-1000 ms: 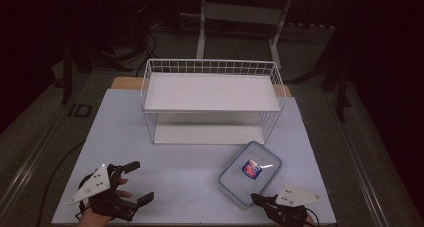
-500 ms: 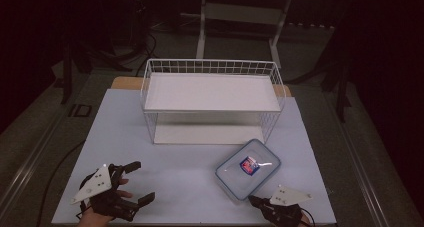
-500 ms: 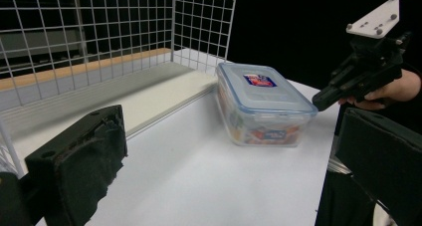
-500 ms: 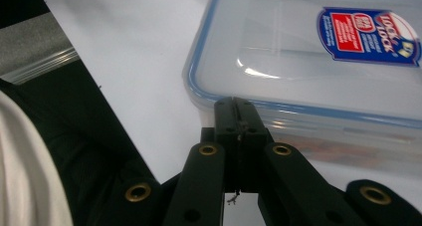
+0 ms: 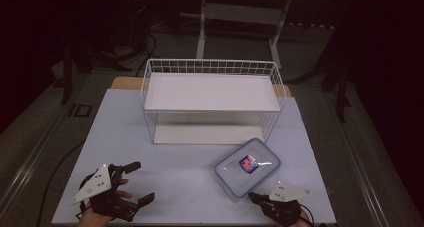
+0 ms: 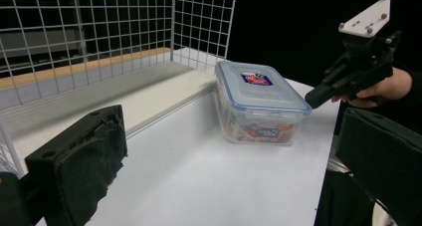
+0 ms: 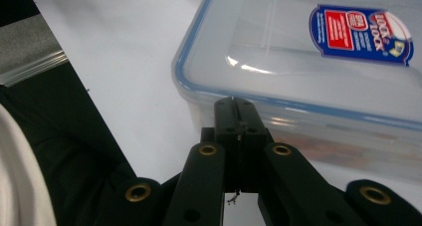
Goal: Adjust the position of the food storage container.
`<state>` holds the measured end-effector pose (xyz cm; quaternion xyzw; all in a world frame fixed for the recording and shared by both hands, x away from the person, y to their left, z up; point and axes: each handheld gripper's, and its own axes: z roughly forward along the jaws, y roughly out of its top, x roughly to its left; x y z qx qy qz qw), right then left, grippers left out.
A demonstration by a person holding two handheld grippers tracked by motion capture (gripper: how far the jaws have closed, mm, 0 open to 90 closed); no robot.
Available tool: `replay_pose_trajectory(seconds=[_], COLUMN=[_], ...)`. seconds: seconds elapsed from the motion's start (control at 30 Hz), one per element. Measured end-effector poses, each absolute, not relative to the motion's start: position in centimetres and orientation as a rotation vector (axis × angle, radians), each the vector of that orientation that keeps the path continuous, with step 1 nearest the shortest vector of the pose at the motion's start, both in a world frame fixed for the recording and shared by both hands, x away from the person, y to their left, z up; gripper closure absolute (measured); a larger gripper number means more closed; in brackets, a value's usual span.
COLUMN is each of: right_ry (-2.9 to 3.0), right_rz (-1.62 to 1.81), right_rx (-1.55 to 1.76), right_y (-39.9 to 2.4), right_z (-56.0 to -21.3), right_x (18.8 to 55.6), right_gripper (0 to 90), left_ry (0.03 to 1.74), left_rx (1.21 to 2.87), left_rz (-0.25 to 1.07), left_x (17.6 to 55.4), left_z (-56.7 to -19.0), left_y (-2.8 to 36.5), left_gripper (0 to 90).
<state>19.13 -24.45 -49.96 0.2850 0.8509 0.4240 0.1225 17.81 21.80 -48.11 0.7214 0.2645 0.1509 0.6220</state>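
1. The right gripper (image 5: 256,197) sits low at the table's near edge, jaws closed together, tips against the plastic box (image 5: 247,166).
2. The left gripper (image 5: 139,182) rests far off, jaws wide open.
3. The box lies in front of the wire rack (image 5: 212,94).

Clear lidded plastic food box with blue rim (image 5: 247,167) nudged slightly leftward, a little nearer white wire shelf rack (image 5: 212,101). Closed right gripper (image 5: 255,197) shifted leftward along with it, tips at box's near edge.

Open surface (image 5: 180,177) between the hand-held grippers; lidded box (image 5: 247,166) blocking front right, wire rack (image 5: 212,94) walling off the back.
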Motion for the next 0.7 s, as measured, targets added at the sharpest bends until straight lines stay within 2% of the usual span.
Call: replay_pose_trajectory(seconds=[0.43,0.7], right_ry=[2.502,2.309], right_rz=[1.219,1.17], right_rx=[0.794,0.918], right_y=[-22.7,-27.6], right_z=[-50.1,-48.2], right_x=[20.8,22.3], right_gripper=[90.0,90.0], left_ry=[0.608,0.603], left_rx=[1.664,1.667], left_rz=[0.344,0.342], left_x=[17.8,17.9], left_z=[-48.2,-48.2], left_y=[21.7,21.6], left_gripper=[0.0,0.0])
